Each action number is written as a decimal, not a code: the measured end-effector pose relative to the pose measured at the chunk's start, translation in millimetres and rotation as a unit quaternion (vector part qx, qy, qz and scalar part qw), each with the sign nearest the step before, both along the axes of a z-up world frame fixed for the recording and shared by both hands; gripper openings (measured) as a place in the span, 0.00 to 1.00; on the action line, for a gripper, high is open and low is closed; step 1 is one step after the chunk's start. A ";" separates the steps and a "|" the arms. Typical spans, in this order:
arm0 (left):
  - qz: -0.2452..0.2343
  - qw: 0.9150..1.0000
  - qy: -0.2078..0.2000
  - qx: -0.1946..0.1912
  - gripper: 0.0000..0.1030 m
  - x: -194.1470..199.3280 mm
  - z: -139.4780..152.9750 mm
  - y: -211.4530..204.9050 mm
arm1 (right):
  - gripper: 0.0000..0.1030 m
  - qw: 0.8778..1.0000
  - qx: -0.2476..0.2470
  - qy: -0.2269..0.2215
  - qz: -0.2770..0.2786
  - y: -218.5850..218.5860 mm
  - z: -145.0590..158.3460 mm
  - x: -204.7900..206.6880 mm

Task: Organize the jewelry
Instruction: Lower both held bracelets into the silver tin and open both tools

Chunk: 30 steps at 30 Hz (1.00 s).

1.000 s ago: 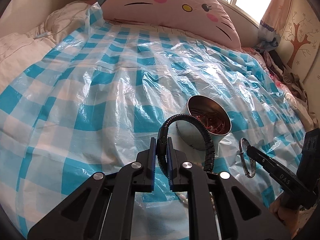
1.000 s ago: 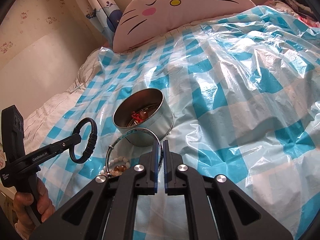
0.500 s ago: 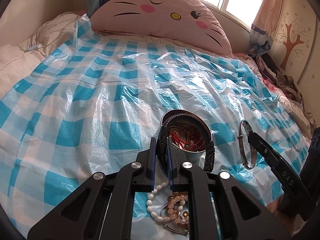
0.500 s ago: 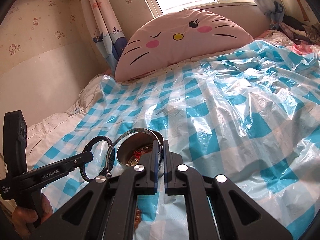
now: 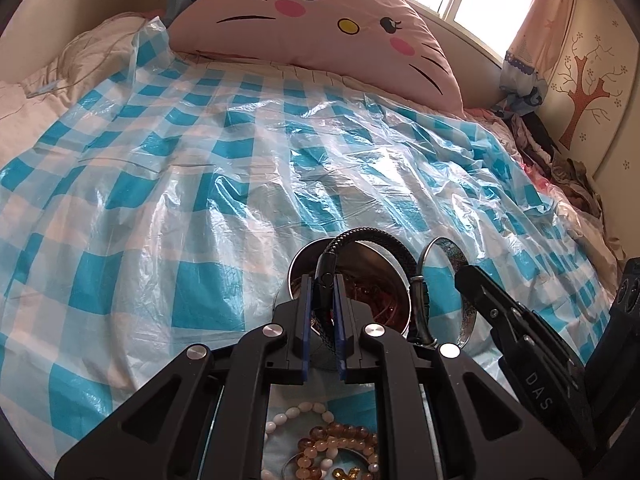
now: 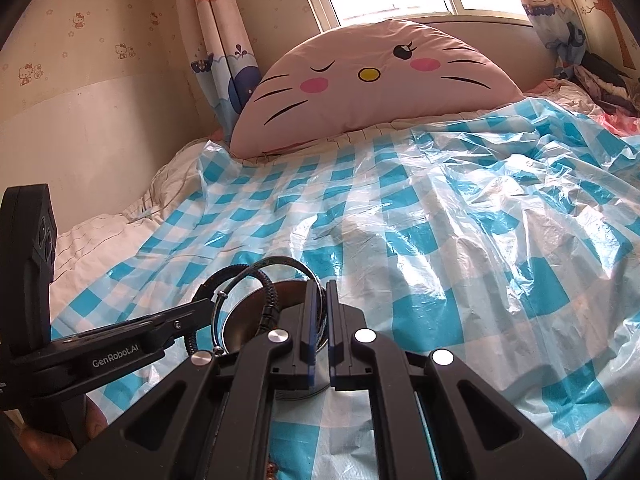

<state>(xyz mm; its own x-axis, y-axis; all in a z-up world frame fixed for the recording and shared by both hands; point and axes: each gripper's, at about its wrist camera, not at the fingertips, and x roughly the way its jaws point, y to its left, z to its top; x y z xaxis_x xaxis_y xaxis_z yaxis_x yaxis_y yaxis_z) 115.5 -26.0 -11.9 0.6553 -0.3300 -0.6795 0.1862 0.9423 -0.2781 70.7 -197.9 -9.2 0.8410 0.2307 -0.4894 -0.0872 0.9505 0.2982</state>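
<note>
My left gripper [image 5: 322, 292] is shut on a black braided bracelet [image 5: 374, 235], whose loop hangs over the open round metal tin [image 5: 297, 270]. The tin holds reddish jewelry. My right gripper [image 5: 460, 276] comes in from the right, shut on a silver bangle [image 5: 445, 245] beside the tin's right rim. In the right wrist view, my right gripper [image 6: 319, 294] pinches the bangle [image 6: 288, 261] above the tin [image 6: 240, 322]. The black bracelet [image 6: 269, 300] and left gripper [image 6: 202, 306] sit just left of it. Beaded bracelets [image 5: 320, 440] lie under the left gripper.
A crinkled blue-and-white checked plastic sheet [image 5: 180, 220] covers the bed. A big pink cat-face pillow [image 5: 320, 20] leans at the head, under the window. Crumpled clothes [image 5: 560, 160] pile up at the right edge. A hand [image 6: 48, 444] grips the left tool's handle.
Both grippers have closed in on the tin with their bracelets, so the loops now hang over its mouth. The beaded bracelets have slid into view under the left gripper.
</note>
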 end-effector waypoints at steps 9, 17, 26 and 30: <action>0.003 1.000 0.009 0.002 0.09 8.1 -6.4 -7.2 | 0.05 1.000 -0.002 0.011 -0.005 -2.5 -5.5 13.7; 0.008 1.000 0.017 0.014 0.09 11.9 -11.3 -12.5 | 0.06 1.000 -0.005 0.015 -0.001 0.2 -7.3 20.6; 0.037 0.999 0.007 0.025 0.14 9.9 -7.3 -3.1 | 0.06 1.000 -0.013 0.019 0.011 8.2 -9.8 28.0; 0.053 0.998 -0.003 0.034 0.22 7.5 -3.9 1.9 | 0.06 0.999 -0.019 0.020 0.018 14.5 -11.0 31.6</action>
